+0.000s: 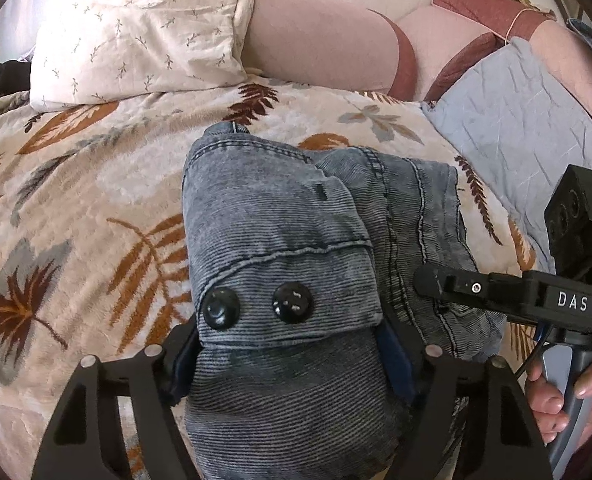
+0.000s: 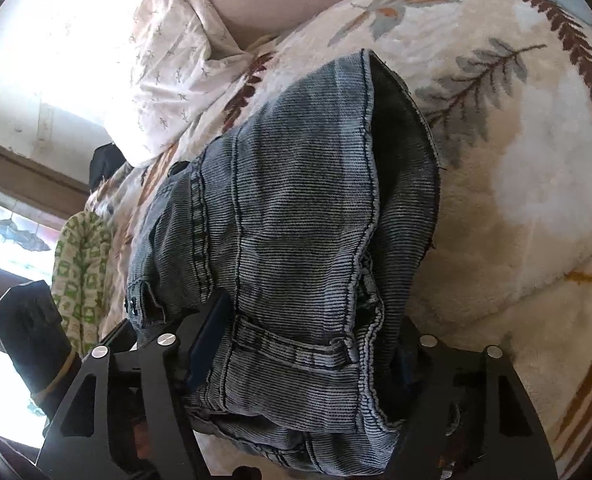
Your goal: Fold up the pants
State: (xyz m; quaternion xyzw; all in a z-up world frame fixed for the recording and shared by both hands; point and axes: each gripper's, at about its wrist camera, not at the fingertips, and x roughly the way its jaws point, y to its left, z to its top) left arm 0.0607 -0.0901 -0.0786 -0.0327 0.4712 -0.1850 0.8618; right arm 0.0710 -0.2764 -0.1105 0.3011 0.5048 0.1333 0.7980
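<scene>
Left wrist view shows the pants [image 1: 280, 216] already folded small on the blanket [image 1: 76, 184], both grippers [image 1: 288, 360] [image 2: 299, 364] squeezing the bundle, maybe one more fold left

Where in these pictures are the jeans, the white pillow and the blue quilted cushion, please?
jeans [image 1: 280, 216]: left wrist view, folded denim above the flap.
white pillow [image 1: 136, 28]: left wrist view, its middle.
blue quilted cushion [image 1: 523, 120]: left wrist view, its face.

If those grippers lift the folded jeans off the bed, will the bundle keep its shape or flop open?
The jeans would probably sag: the denim already bends in soft folds. The stacked layers look thick, so the bundle is likely fairly heavy. The ribbed cloth filling the left gripper and the right gripper seems unlikely to slip.
</scene>
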